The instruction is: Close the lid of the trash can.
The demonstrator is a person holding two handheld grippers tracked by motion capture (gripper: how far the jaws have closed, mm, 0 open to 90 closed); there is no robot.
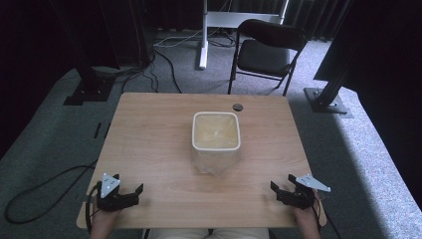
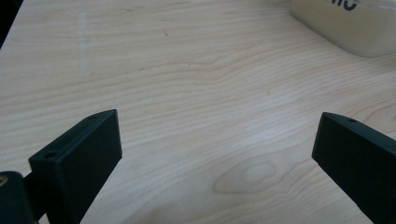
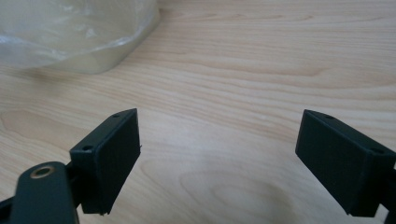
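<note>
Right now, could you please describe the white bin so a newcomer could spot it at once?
Start at the wooden table. Near its middle stands the bin, square, open-topped and white-rimmed. Unlike the small dark disc behind it, it is pale and lined with a clear plastic bag.

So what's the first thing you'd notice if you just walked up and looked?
The white bin lined with a clear plastic bag, standing alone in the middle of the wooden table. Next, the two black tools at the near edge: the left hand-held gripper and the right hand-held gripper, both open and holding nothing. A black folding chair waits behind the table.
</note>
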